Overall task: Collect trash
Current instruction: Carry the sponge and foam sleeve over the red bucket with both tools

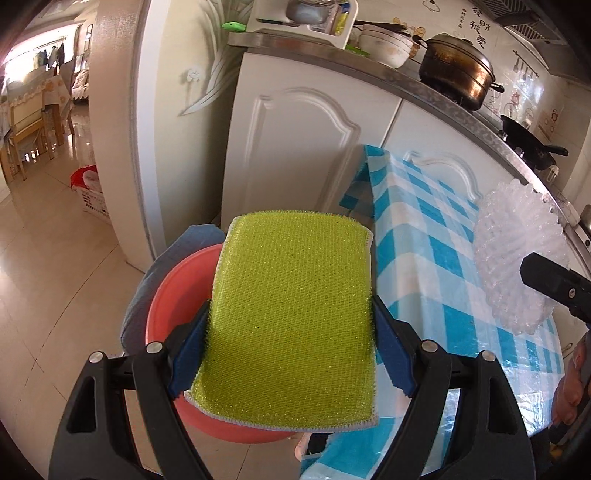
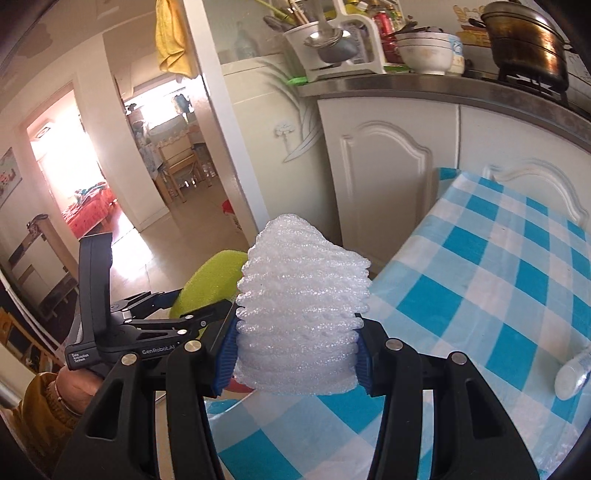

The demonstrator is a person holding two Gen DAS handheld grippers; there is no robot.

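I am carrying two pieces of trash at once. My left gripper (image 1: 290, 332) is clenched on a yellow-green sponge (image 1: 291, 314), its blue pads pressing the sponge's two long sides. The sponge is lifted clear and sits above a red basin (image 1: 173, 295) that stands on the floor just left of the table (image 1: 443, 258), which wears a blue-and-white checked cloth. I judge the basin to be the collecting place, though I cannot see inside it.

My right gripper (image 2: 297, 354) is clenched on a white foam net (image 2: 303, 314), the ribbed sleeve used to wrap fruit, squeezed between its blue pads near the net's lower end. It is held in the air over the table's near left edge, beside the sponge.

So both pick-ups look done; neither item has been dropped yet. Left on the table, far to the right in the right wrist view, lies one small pale wrapped thing (image 2: 572, 373), too blurred to name, which may still need collecting.

Readable writing: the left gripper's body (image 2: 122, 343), seen from the right wrist view, carries "GenRobot.AI" and a small label, "Data Annotation System" as best I can read it. Dark Chinese characters (image 1: 474, 27) are on the far wall above the counter (image 1: 369, 70); I cannot read them reliably.
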